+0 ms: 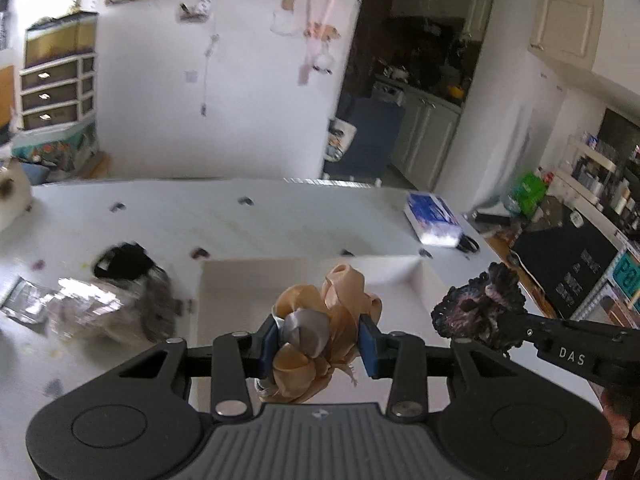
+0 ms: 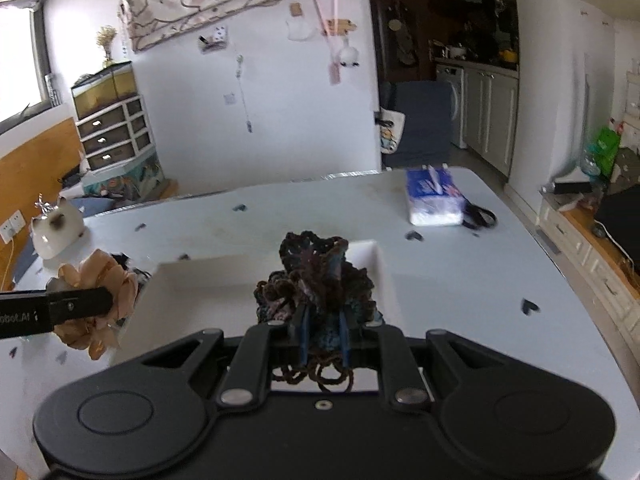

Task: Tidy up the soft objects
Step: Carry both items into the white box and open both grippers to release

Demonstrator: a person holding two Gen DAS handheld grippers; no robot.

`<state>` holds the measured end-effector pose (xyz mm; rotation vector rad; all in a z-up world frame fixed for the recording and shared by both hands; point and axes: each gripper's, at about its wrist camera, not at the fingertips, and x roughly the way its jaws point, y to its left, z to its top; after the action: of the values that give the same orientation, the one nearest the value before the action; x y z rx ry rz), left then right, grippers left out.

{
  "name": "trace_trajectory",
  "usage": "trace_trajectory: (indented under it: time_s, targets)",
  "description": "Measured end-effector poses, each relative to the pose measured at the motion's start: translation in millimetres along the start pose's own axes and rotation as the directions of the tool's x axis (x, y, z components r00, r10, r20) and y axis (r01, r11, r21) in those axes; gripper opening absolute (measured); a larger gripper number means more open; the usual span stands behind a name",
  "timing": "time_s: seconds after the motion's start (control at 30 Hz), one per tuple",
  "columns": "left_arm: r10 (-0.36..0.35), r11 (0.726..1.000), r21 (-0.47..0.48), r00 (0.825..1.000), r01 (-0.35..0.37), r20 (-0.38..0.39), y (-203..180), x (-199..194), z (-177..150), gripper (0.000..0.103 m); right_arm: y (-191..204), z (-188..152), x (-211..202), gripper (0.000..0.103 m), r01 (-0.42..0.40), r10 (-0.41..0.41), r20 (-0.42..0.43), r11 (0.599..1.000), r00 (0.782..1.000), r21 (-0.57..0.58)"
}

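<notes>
- Two tongs tilt downward, side by side above a white tray [image 1: 400, 276] on the desk [image 2: 480, 280].
- Left tongs [image 1: 320, 344] pinch a peach satin scrunchie [image 1: 320, 320].
- Right tongs [image 2: 324, 330] pinch a dark crocheted scrunchie [image 2: 316, 280].

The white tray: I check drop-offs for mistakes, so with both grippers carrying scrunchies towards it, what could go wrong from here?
1. The peach satin scrunchie bulges loosely out of the left gripper; slippery folds might slide free short of the white tray.
2. The dark knitted scrunchie has loops dangling below the right gripper; they could snag on its fingers at release.
3. The two grippers are close together and could bump over the tray.
</notes>
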<state>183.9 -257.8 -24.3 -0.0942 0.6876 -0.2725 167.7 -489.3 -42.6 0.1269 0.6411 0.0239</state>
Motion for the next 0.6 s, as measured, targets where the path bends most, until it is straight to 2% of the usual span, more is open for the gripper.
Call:
trace_trajectory:
  time_s: [0.23,0.43,0.6]
  targets:
    - [-0.075,0.997,0.017,0.987,0.078,-0.141,-28,37,-22,0.042,-33,-21,-1,0.016,-0.012,0.014,-0.069,1.0,0.998,0.019]
    - [-0.107,0.992,0.034,0.967,0.118,-0.23,-48,61,-40,0.042,-44,-32,-5,0.016,-0.036,0.04,-0.107,0.999,0.993,0.036]
    - [-0.133,0.99,0.005,0.942,0.142,-0.307,-55,82,-50,0.042,-41,-34,0,0.016,-0.091,0.098,-0.154,0.995,0.983,0.047]
